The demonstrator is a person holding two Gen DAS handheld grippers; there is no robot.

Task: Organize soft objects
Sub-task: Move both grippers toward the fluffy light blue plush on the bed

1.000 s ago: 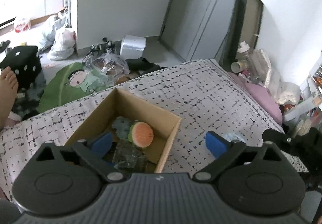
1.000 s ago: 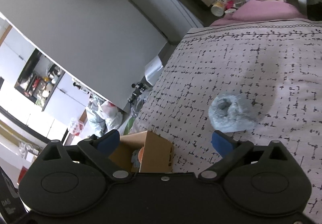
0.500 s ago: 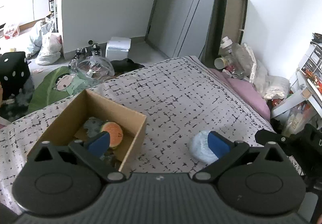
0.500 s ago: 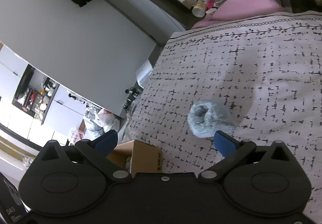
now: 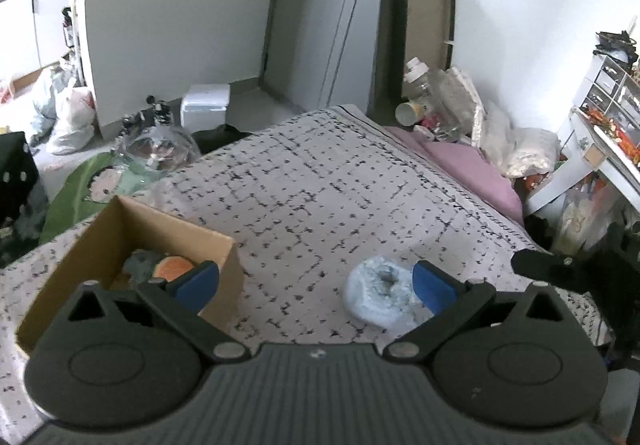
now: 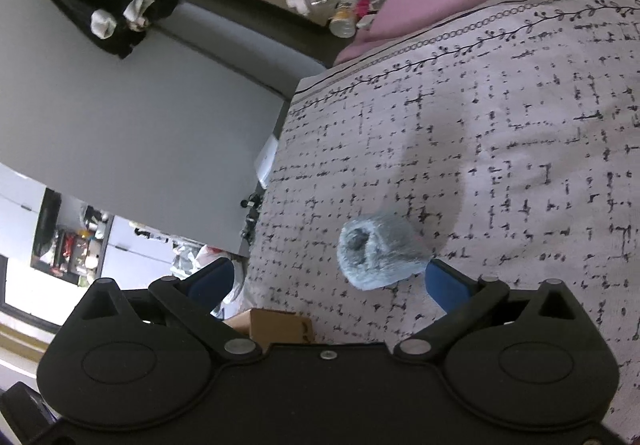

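Nearest us, the left gripper (image 5: 314, 281) stands spread wide with nothing between its blue pads (image 5: 430, 283), and the right gripper (image 6: 326, 281) is equally wide and empty. Just beyond the left gripper's right pad lies the pale blue fluffy ring toy (image 5: 380, 295), flat on the patterned bedspread (image 5: 320, 197) toward its near edge; in the right wrist view the same toy (image 6: 378, 251) sits just ahead of the right-hand pad, apart from it. To the left, on the bedspread's near left corner, stands the open cardboard box (image 5: 120, 245), with an orange-faced plush (image 5: 172, 267) and some darker soft things already inside. We judge the step in hand to be picking up the ring toy and carrying it to the box. To do it well, we should centre one gripper over the ring so both pads straddle its body, press down slightly into the plush, and close firmly, since the fluff will compress and may slip. Farther off, beyond the bedspread's far right edge, are a pink pillow (image 5: 472, 173) and plastic bottles (image 5: 432, 101).
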